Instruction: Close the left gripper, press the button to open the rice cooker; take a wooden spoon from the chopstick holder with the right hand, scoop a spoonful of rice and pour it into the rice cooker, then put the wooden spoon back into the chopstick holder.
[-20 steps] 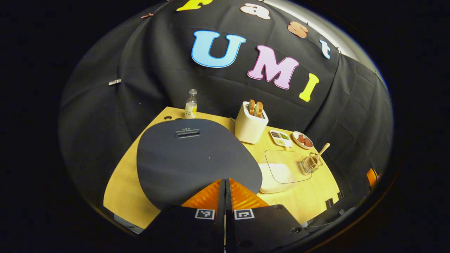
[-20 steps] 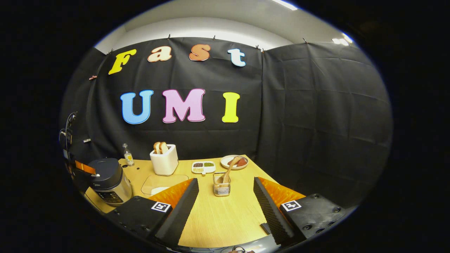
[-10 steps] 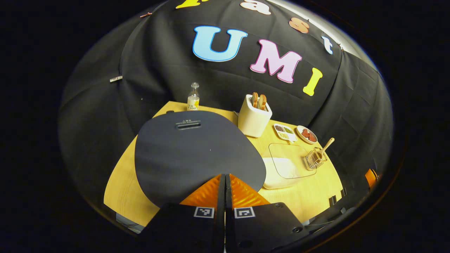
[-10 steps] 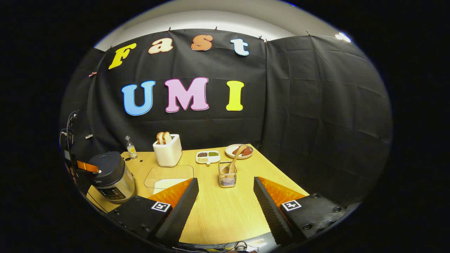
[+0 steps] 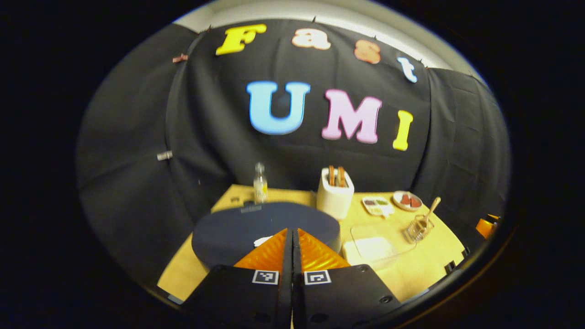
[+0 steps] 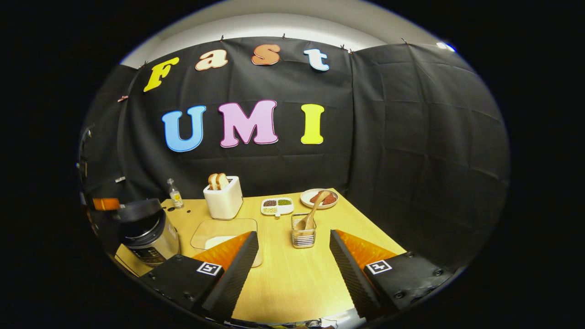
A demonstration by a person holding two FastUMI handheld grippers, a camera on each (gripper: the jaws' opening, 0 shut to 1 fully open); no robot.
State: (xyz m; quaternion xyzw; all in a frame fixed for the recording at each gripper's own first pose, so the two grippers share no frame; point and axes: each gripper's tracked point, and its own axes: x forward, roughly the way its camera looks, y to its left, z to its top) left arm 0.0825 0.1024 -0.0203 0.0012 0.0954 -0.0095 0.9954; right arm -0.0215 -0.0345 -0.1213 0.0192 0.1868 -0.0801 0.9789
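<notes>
Rice cooker (image 6: pixel 146 230) lid ajar; wooden spoon (image 6: pixel 311 217) stands in chopstick holder (image 6: pixel 303 236); left jaws clenched, right released.

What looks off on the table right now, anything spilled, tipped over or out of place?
Nothing stands out. The rice cooker has its lid lifted off the rim, as the task wants. The wooden spoon leans in the chopstick holder, and the toaster and bottle stand upright. No spills visible.
</notes>
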